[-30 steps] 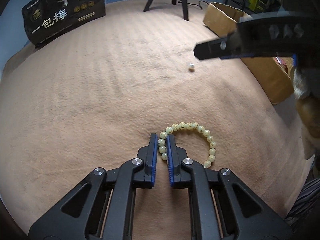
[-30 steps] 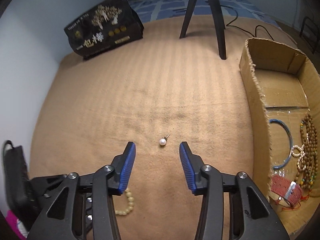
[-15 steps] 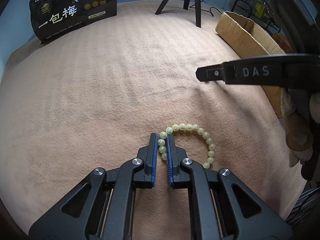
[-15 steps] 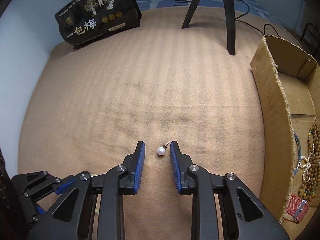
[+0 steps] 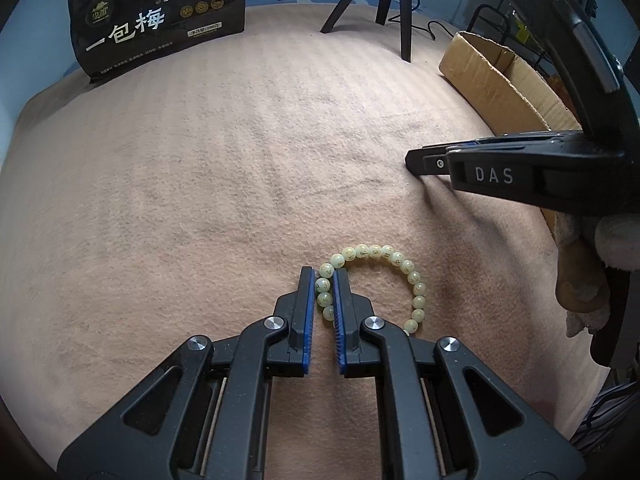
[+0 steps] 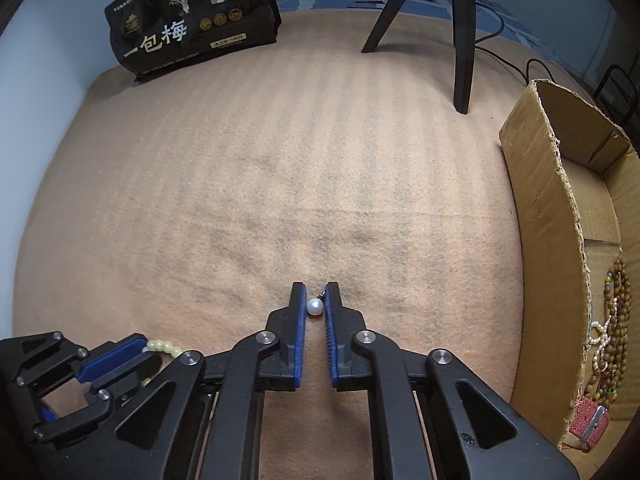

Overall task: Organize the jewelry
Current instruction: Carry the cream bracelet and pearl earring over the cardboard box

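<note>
Two grippers work over a tan blanket (image 6: 280, 168) that fills both views. Next in size, the cardboard box (image 6: 544, 216) runs down the right edge of the right wrist view, with brown beads (image 6: 618, 312) inside it at lower right. At upper left stands a black bag (image 6: 192, 28). The left gripper (image 5: 325, 280), at bottom centre of its own view, is clamped on a pale green bracelet (image 5: 400, 260) lying on the blanket. Smallest, a pearl earring (image 6: 315, 307) sits low centre, pinched between the narrow jaws of the right gripper (image 6: 315, 294).
</note>
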Demonstrator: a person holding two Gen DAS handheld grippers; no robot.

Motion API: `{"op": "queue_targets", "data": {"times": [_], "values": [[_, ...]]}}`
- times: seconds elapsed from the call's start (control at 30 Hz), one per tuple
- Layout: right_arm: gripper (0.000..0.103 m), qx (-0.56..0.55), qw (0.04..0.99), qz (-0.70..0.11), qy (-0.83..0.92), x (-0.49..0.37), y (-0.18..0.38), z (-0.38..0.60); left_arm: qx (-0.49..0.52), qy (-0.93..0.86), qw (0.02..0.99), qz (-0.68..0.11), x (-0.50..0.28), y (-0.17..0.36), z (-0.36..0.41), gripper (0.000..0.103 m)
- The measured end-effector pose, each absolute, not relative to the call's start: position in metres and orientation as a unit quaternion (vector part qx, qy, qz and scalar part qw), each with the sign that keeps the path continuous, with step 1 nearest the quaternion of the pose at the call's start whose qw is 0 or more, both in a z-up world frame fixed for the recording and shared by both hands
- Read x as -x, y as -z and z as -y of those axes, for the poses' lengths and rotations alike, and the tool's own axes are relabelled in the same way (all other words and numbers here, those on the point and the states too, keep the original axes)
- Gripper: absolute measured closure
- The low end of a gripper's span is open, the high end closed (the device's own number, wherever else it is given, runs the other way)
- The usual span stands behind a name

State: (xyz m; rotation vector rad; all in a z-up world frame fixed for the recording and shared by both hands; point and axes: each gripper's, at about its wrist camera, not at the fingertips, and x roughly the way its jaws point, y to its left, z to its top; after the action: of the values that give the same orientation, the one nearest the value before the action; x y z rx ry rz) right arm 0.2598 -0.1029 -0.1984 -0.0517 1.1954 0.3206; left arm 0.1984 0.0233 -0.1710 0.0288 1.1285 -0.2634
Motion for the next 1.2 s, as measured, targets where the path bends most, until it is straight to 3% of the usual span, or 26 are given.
{"op": "queue_targets", "data": {"times": [1.2], "values": [[0.096,0.015,0.871,-0.465,-0.156,-0.216,0.107,0.186,0.048,0.15,0.879,-0.451,-0.209,0.092,-0.004,0.097]]}}
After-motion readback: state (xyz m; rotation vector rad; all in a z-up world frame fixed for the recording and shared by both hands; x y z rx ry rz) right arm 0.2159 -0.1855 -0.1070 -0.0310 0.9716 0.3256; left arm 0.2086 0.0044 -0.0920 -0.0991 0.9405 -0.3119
